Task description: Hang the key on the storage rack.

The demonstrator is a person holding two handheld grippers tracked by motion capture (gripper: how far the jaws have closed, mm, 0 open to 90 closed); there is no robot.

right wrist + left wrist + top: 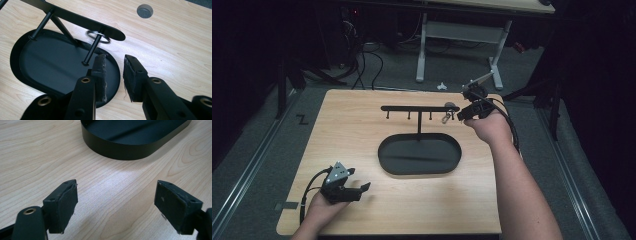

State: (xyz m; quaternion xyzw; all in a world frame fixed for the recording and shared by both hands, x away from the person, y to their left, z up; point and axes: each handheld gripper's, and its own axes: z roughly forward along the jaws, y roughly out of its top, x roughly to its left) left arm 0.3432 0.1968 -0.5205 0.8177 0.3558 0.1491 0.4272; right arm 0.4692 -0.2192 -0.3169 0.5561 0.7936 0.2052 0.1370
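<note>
- Right gripper (pixel 460 115): jaws slightly apart, nothing between them, held at the right end of the rack (pixel 419 108); forearm reaches forward.
- Ring (pixel 98 36): hangs on the rack's end peg, just ahead of the jaws.
- Left gripper (pixel 358 190): jaws wide apart, empty, low over the table (pixel 352 130), near the black tray (pixel 419 155).

Wooden table (pixel 362 130) carrying black oval tray (pixel 419 155) with hook rack (pixel 419 108) rising from it. Right gripper (pixel 462 114) hovering at rack's right end, beside small metal ring (pixel 445 118) hanging there. Left gripper (pixel 362 189) resting low near table's front-left corner, well apart from tray.
</note>
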